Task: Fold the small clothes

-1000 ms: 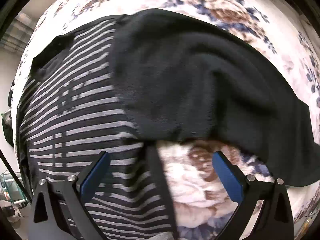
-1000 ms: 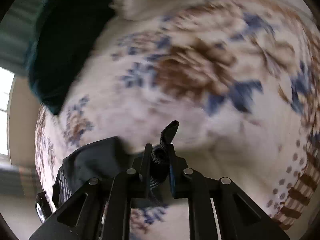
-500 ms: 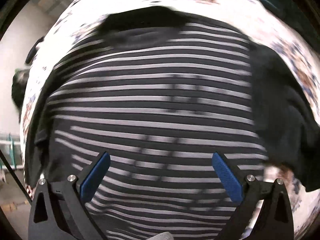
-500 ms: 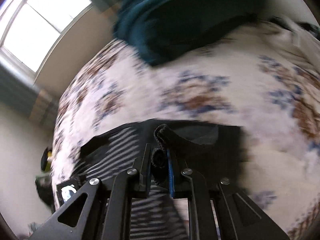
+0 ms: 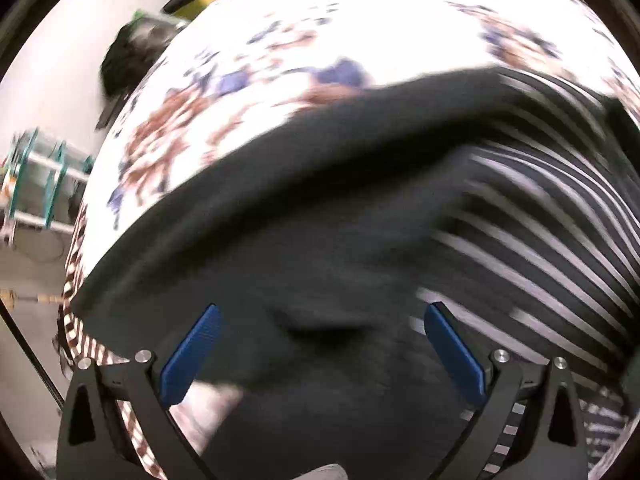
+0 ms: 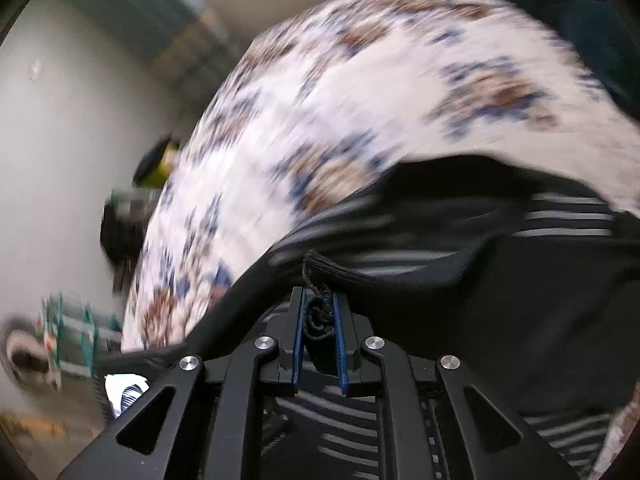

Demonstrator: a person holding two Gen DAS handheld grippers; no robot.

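Note:
A black garment with white stripes (image 5: 540,232) lies on the floral bedspread (image 5: 320,40), its plain black part (image 5: 300,220) folded across it. My left gripper (image 5: 320,348) hovers over the black part, open, with blue pads (image 5: 192,356) wide apart and nothing between them. In the right wrist view my right gripper (image 6: 319,312) is shut on a bunched black edge of the garment (image 6: 320,276), which trails off to the right (image 6: 520,300) over the floral bedspread (image 6: 320,120). Both views are blurred by motion.
The bed's edge curves down at the left in both views. Beyond it are a pale wall (image 6: 60,120), a dark object with yellow (image 5: 136,52), and a teal metal rack (image 5: 36,184) on the floor. A dark teal blanket (image 6: 580,12) lies at the far corner.
Both views swung hard across the bed. My right gripper kept its hold on the black edge and carried it over the striped garment. My left gripper stayed open and shifted from stripes to plain black cloth.

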